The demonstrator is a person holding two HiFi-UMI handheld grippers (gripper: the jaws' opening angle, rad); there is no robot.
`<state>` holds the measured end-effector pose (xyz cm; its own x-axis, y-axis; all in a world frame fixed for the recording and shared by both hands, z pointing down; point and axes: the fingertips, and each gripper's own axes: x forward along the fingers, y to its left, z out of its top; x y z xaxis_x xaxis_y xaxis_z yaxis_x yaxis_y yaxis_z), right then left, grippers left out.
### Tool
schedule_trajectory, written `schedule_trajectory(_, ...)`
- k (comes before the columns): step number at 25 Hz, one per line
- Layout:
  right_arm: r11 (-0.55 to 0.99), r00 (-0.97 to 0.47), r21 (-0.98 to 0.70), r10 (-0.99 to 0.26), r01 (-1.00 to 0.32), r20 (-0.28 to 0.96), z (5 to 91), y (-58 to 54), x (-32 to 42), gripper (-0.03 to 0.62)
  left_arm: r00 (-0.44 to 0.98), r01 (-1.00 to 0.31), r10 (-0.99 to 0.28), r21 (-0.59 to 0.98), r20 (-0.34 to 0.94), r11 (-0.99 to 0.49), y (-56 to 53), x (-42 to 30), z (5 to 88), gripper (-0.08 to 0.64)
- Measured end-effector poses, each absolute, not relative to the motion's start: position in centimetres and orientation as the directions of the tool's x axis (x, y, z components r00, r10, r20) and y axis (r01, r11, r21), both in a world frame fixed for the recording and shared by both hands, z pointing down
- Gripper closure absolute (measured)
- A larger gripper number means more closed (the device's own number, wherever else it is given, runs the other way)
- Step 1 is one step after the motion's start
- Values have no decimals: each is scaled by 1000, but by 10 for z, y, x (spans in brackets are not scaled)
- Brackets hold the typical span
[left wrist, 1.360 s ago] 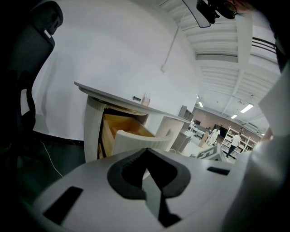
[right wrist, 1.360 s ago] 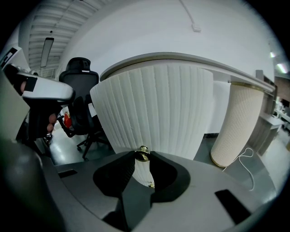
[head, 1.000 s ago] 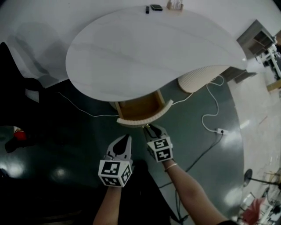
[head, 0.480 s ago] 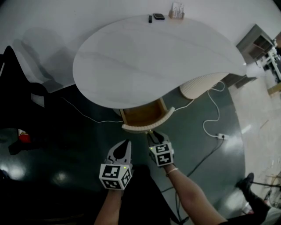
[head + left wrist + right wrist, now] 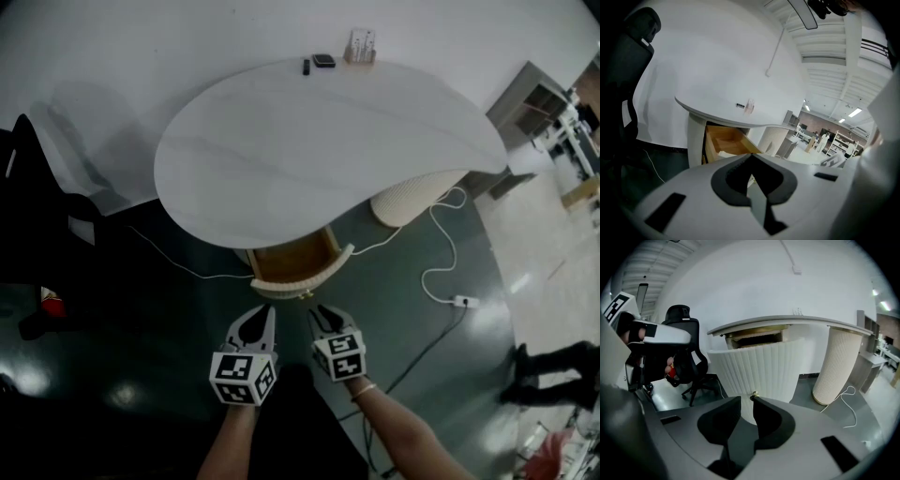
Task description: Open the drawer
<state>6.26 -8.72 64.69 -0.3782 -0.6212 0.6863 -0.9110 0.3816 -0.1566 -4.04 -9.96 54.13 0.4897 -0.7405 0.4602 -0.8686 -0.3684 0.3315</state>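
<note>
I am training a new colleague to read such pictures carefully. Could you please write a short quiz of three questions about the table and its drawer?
1. True or false: the drawer under the table is fully shut.
2. Where do the two small dark items lie? A) inside the drawer B) near the table's far edge C) on the floor
3. Fill in: the drawer's front is white and ribbed; its inside is ___-coloured.

Key
1. False: it stands pulled out, and its inside shows.
2. B
3. wood
</note>
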Motion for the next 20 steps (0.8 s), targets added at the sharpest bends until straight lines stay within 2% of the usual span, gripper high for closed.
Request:
schedule_trajectory(6,406,-415,-179,-629,-896,657,608,-67,58,532,488,-870,-738,322,466,-373,-96,-38,524,557)
schedule_trajectory(20,339,-408,-228,-737,-913,539,509,-73,68,557,462,-885,-759,291,459,-364,-87,-49,488,557)
